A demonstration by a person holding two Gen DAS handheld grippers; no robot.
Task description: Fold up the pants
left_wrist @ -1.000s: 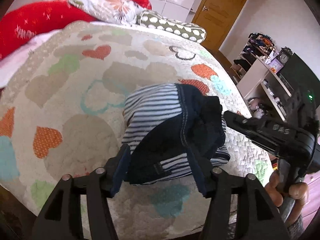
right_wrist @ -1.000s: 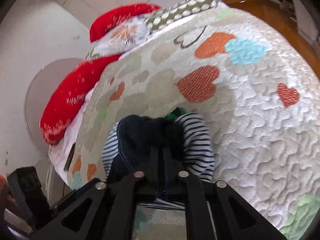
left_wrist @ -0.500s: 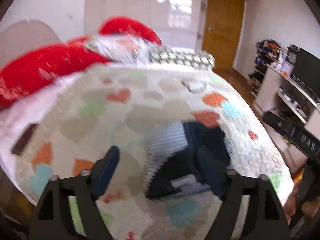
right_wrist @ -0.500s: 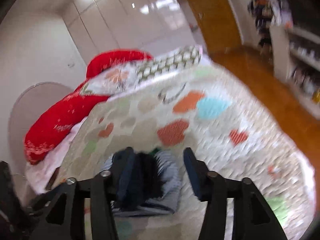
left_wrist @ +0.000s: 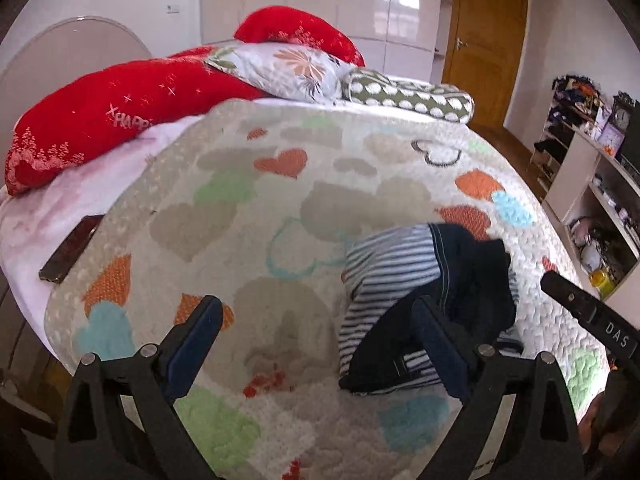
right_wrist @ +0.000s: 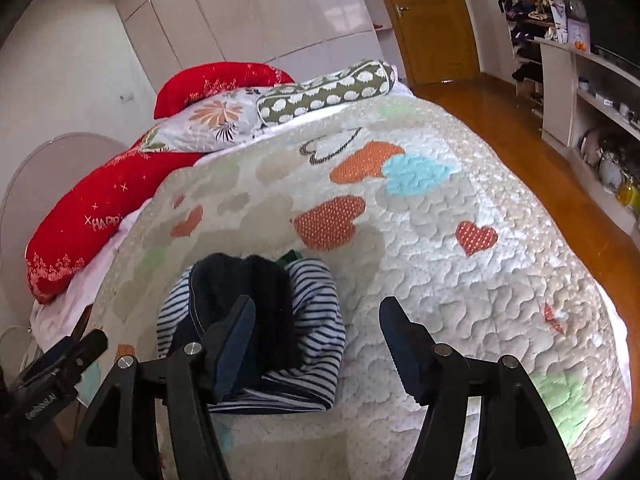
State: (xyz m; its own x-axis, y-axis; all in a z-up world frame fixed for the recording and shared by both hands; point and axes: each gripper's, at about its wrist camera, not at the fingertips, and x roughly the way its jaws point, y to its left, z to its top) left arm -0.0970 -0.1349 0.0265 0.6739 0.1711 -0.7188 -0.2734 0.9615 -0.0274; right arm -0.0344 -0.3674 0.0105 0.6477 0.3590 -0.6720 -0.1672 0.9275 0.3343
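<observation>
Left wrist view: the folded pants (left_wrist: 424, 292) lie in a bundle on the quilt (left_wrist: 260, 208) near the bed's foot. Left hand-held gripper (left_wrist: 320, 348) hangs above with jaws wide, holding nothing. Right hand-held gripper (right_wrist: 316, 340) is also spread wide and empty, the pants (right_wrist: 260, 320) behind its left finger.

The left gripper (left_wrist: 316, 344) and the right gripper (right_wrist: 316, 340) both have their 2 fingers spread wide apart, with nothing held between them, side by side and pointing forward.
</observation>
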